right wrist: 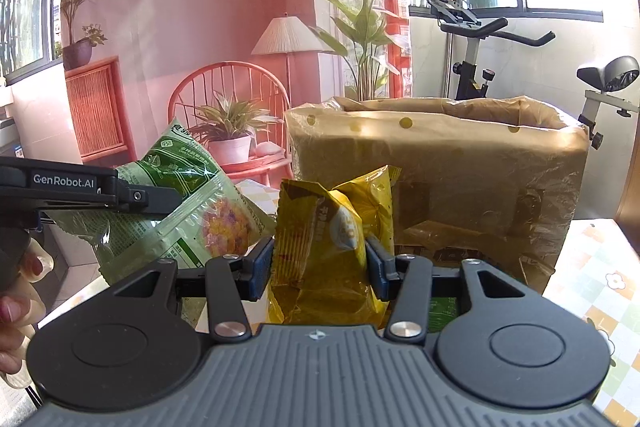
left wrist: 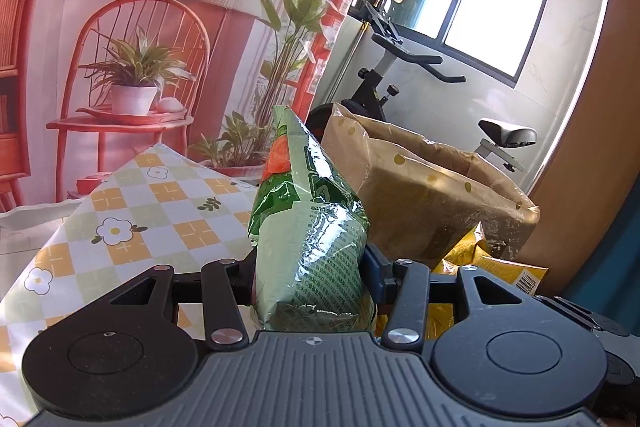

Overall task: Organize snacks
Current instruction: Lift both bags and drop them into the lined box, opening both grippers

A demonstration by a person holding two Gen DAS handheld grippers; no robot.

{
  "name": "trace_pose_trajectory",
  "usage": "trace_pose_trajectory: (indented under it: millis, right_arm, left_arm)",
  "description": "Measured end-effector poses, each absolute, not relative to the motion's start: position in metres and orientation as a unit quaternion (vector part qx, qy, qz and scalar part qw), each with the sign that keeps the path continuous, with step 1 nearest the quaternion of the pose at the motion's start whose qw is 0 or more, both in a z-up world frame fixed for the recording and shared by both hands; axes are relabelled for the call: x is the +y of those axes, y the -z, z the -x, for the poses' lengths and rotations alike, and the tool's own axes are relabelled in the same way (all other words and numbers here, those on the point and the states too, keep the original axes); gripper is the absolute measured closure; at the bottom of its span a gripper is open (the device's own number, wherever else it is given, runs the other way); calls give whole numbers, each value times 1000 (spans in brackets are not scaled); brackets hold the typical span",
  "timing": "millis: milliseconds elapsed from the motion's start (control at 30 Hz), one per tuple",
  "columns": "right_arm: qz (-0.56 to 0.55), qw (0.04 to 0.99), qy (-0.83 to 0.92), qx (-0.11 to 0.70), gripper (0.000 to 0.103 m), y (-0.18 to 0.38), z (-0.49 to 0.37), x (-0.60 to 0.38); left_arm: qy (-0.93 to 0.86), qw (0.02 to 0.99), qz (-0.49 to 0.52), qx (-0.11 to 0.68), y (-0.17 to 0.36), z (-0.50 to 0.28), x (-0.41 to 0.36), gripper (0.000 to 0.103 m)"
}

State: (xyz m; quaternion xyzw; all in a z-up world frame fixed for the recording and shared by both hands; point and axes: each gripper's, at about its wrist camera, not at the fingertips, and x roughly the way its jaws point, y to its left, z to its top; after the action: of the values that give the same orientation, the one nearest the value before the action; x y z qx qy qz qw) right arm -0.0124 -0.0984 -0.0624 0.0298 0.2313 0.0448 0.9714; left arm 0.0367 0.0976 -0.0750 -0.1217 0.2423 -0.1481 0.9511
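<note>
My left gripper [left wrist: 310,267] is shut on a green snack packet [left wrist: 308,227], held upright above the checked tablecloth [left wrist: 152,211]. The same green packet shows in the right wrist view [right wrist: 180,203] at the left, with the left gripper's body across it. My right gripper [right wrist: 320,259] is shut on a yellow snack packet [right wrist: 332,239], held just in front of a brown open-topped box wrapped in plastic film [right wrist: 460,171]. The box also shows in the left wrist view [left wrist: 432,195], behind and to the right of the green packet. Another yellow packet [left wrist: 508,275] shows at the box's foot.
An exercise bike [right wrist: 480,51] stands behind the box near the window. A printed backdrop with a red chair and plants [left wrist: 136,75] hangs behind the table. The tablecloth continues at the right of the box [right wrist: 596,287].
</note>
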Motion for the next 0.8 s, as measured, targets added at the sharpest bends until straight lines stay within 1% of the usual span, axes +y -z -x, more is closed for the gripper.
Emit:
trace_pose_trajectory:
  millis: [467,633,800]
  right_arm:
    - [-41,990,-19,136,54,-13,17,-139]
    - [-25,994,-7,105,54,-39,-3,-166]
    - [-1,996,8,92,54,-47,-42,-193]
  left_arm:
    - [175,965,114,158,-4,-40,64,52]
    - [196,965,114,132,-32,-62,37,52]
    - [207,965,107,122,-49,-104,4,51]
